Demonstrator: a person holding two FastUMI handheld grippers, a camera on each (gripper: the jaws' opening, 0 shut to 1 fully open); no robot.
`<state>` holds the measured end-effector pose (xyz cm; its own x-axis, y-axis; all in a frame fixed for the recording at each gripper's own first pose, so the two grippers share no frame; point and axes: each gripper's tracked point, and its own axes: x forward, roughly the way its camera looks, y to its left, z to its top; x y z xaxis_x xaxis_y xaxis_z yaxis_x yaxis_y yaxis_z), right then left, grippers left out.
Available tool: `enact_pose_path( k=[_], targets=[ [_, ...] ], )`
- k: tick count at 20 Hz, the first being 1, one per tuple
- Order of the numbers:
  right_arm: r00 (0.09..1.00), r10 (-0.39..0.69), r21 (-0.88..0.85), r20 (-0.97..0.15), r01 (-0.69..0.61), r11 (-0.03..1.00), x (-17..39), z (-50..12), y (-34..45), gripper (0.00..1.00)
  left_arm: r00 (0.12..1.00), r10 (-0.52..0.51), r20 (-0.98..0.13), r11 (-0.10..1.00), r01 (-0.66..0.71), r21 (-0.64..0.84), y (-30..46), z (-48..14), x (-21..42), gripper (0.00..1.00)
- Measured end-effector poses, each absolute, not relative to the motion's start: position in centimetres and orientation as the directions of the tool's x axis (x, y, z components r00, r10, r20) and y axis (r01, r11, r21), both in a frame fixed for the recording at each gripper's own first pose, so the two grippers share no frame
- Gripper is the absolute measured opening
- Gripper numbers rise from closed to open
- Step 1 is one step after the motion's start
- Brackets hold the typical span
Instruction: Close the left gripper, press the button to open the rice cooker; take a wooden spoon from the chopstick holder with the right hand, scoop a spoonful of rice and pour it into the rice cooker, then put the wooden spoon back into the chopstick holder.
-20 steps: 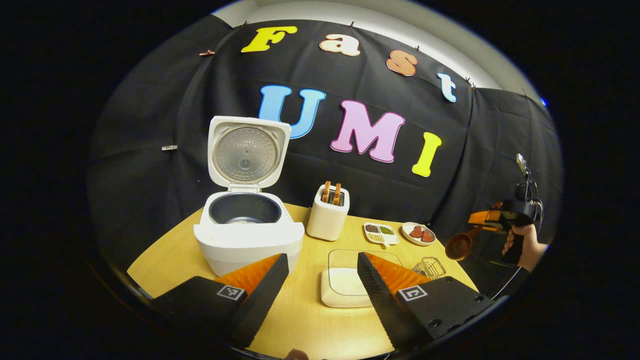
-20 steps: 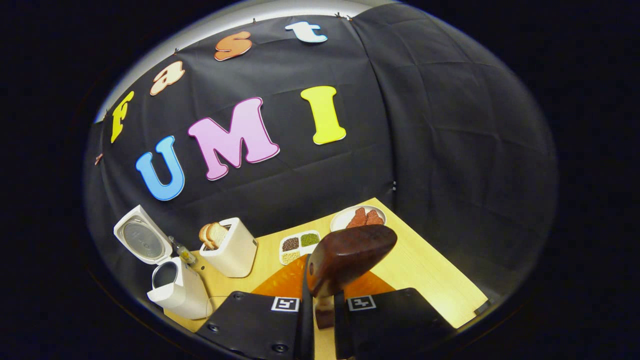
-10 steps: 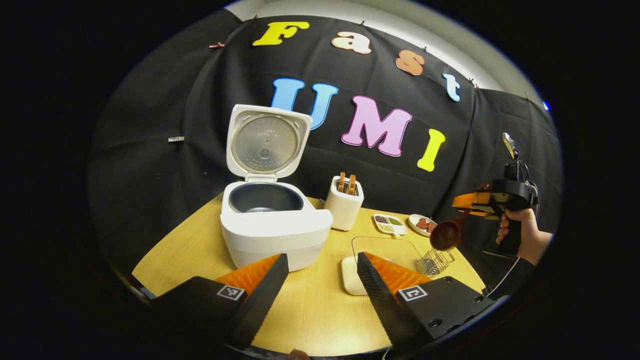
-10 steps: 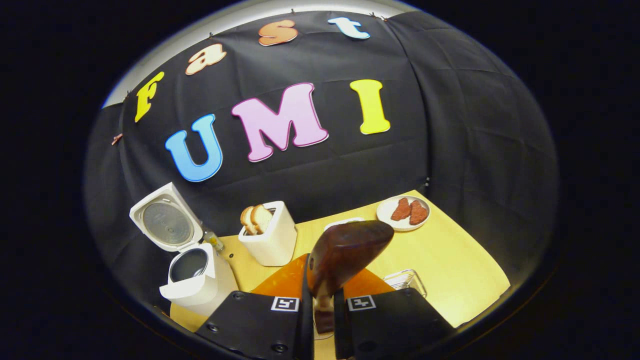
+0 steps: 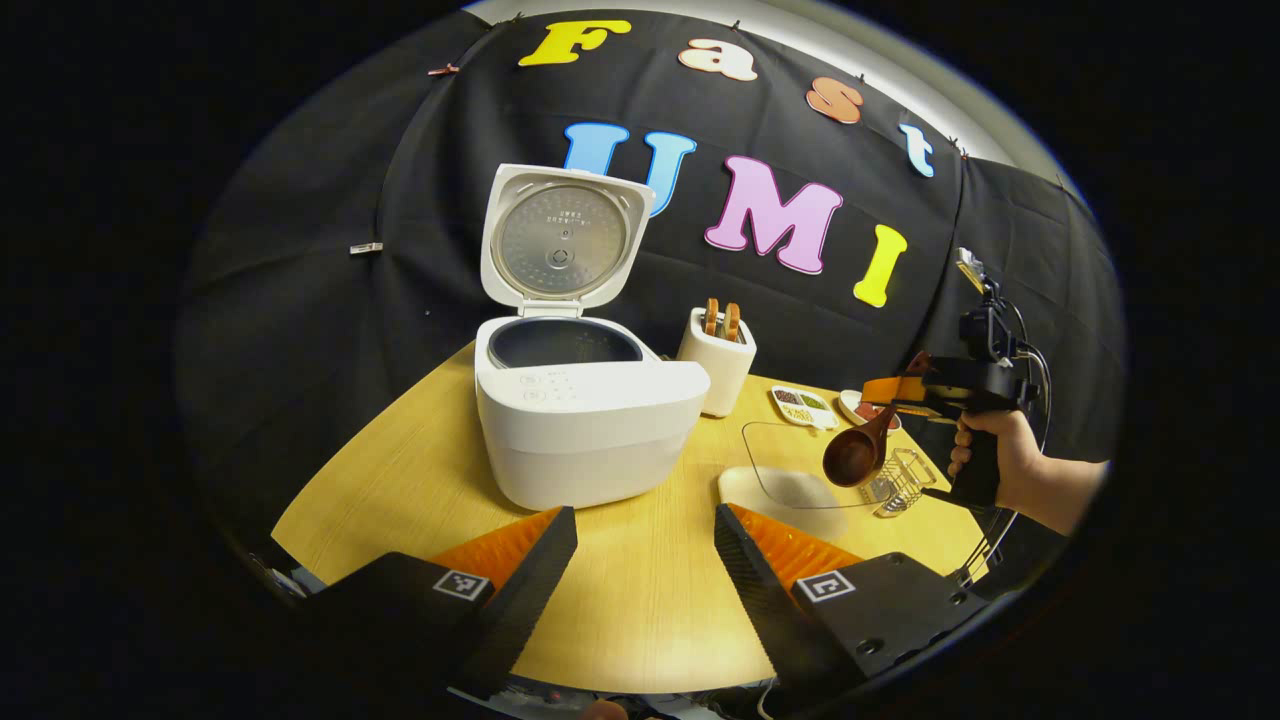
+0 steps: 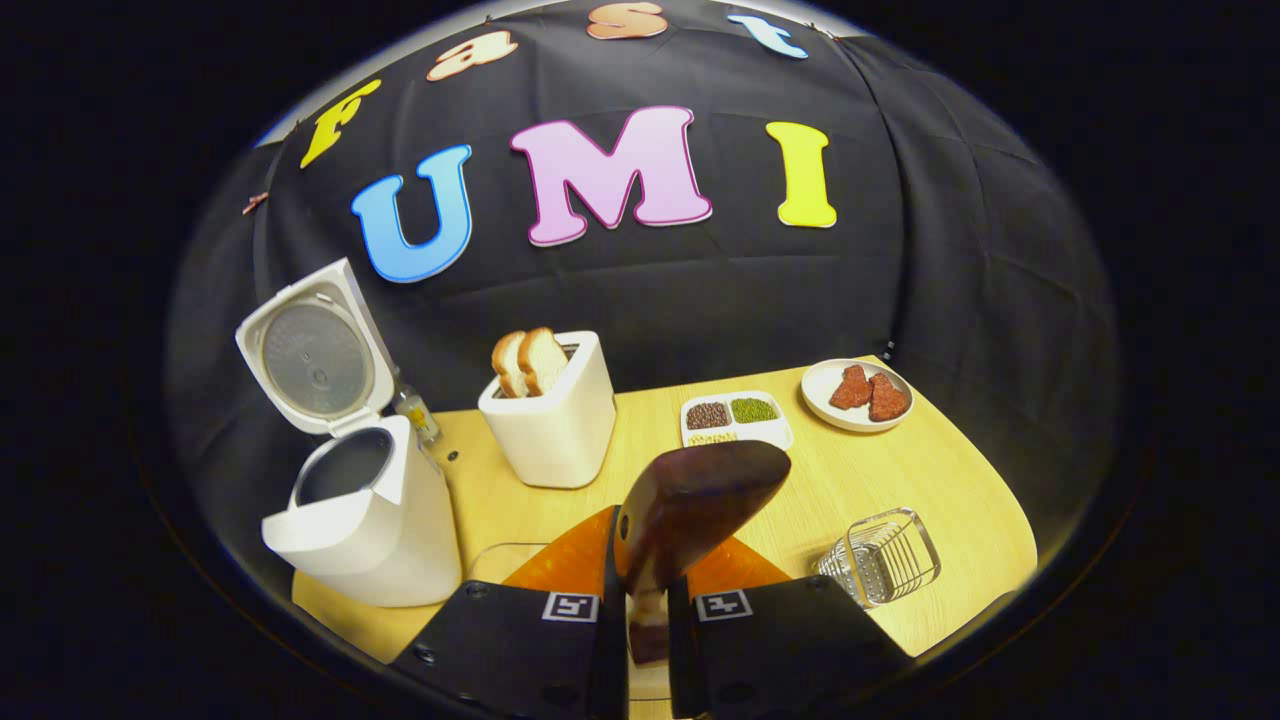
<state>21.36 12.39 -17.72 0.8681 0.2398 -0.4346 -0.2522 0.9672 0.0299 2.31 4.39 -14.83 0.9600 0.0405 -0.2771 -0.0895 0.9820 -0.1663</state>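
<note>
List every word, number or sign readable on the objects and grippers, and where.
Nothing is readable.
On the rice cooker lid: tiny print, too small.
On the rice cooker front panel: faint marks, blurred.
On the left gripper: square coded markers, no words.

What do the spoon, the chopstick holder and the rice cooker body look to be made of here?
Wooden spoon: dark reddish-brown wood with a smooth, slightly glossy finish; highlights show on the bowl's back.
Chopstick holder: thin metal wire, bright and shiny, an open see-through grid.
Rice cooker: its shell looks like white moulded plastic, satin and seamless; the inner lid plate seems dull grey metal.
</note>
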Motion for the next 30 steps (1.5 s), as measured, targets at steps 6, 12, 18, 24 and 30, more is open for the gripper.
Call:
enact_pose_path(
  k=[6, 12, 18, 24, 30],
  targets=[
    [0.887, 0.193, -0.158, -0.419, -0.28, 0.947, 21.2, -21.9, 12.2, 0.2, 0.954, 0.06, -0.295, 0.99, -0.096, -0.108, 5.2, -17.4, 2.3, 0.96],
    [0.862, 0.239, -0.111, -0.447, -0.318, 0.941, 18.8, -23.9, 15.7, 0.2, 0.947, 0.07, -0.313, 0.977, -0.128, -0.169, 5.7, -18.2, 0.9, 0.96],
    [0.795, 0.299, 0.075, -0.528, -0.307, 0.949, 16.1, -25.4, 19.2, 0.2, 0.941, 0.111, -0.319, 0.972, -0.17, -0.164, 6.7, -18.5, 0.3, 0.96],
    [0.71, 0.345, 0.351, -0.614, -0.145, 0.925, 16.2, -25.8, 19.0, 0.21, 0.938, 0.137, -0.32, 0.968, -0.195, -0.156, 7.5, -18.5, -0.3, 0.96],
    [0.676, 0.363, 0.497, -0.642, 0.006, 0.867, 16.3, -25.3, 16.5, 0.21, 0.937, 0.136, -0.322, 0.97, -0.192, -0.148, 7.3, -18.1, -0.4, 0.95]
  ],
)
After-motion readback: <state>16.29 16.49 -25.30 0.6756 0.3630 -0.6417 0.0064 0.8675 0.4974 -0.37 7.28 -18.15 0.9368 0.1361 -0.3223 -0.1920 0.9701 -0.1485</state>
